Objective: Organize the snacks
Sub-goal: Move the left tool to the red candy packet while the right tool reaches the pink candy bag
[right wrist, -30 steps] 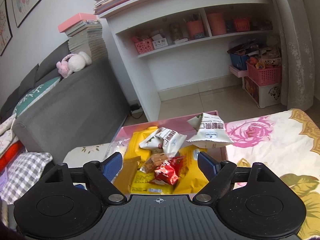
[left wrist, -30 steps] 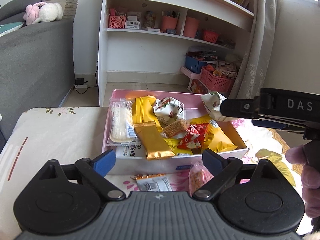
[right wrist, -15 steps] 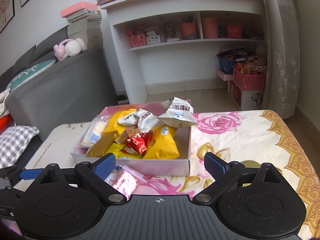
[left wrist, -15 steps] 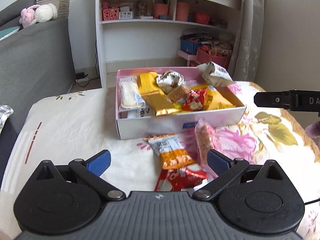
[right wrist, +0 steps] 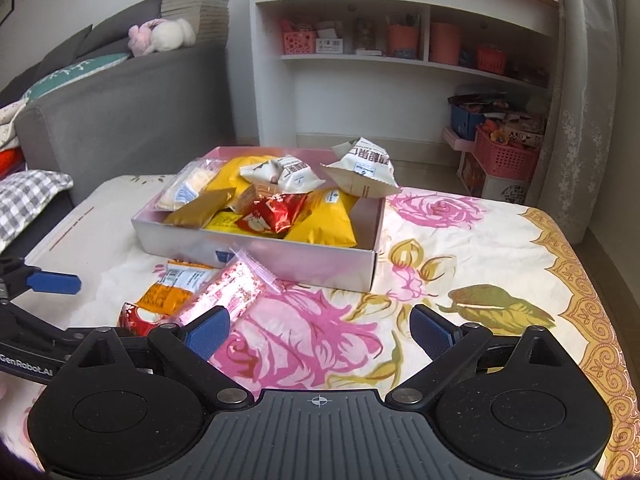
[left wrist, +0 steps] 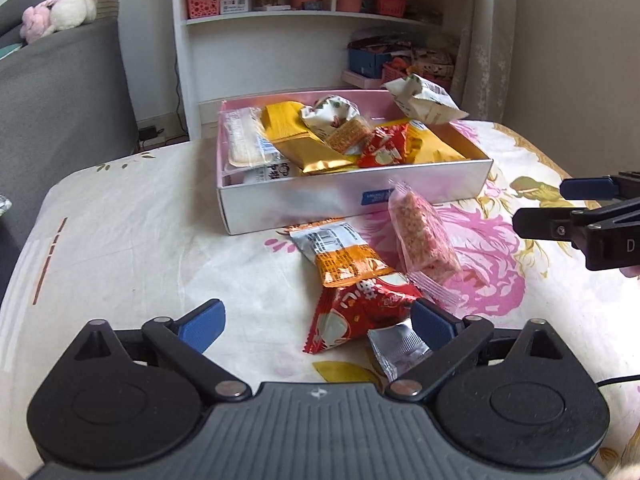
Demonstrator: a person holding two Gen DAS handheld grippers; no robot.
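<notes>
Pink box (left wrist: 352, 204) is nearly filled at the tabletop's far edge; four loose packets (left wrist: 352, 264) lie before it. Left gripper (left wrist: 316, 322) and right gripper (right wrist: 320, 330) are spread wide, empty; the red packet (left wrist: 356, 316) is judged next to be gripped

The silver packet (left wrist: 394, 346) is half hidden behind the left gripper's finger (left wrist: 434, 326); the red packet (right wrist: 138, 318) is mostly covered by that gripper's arm.

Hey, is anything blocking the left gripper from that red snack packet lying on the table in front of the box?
Nothing visible. The left gripper is open, with the red packet just ahead.
</notes>
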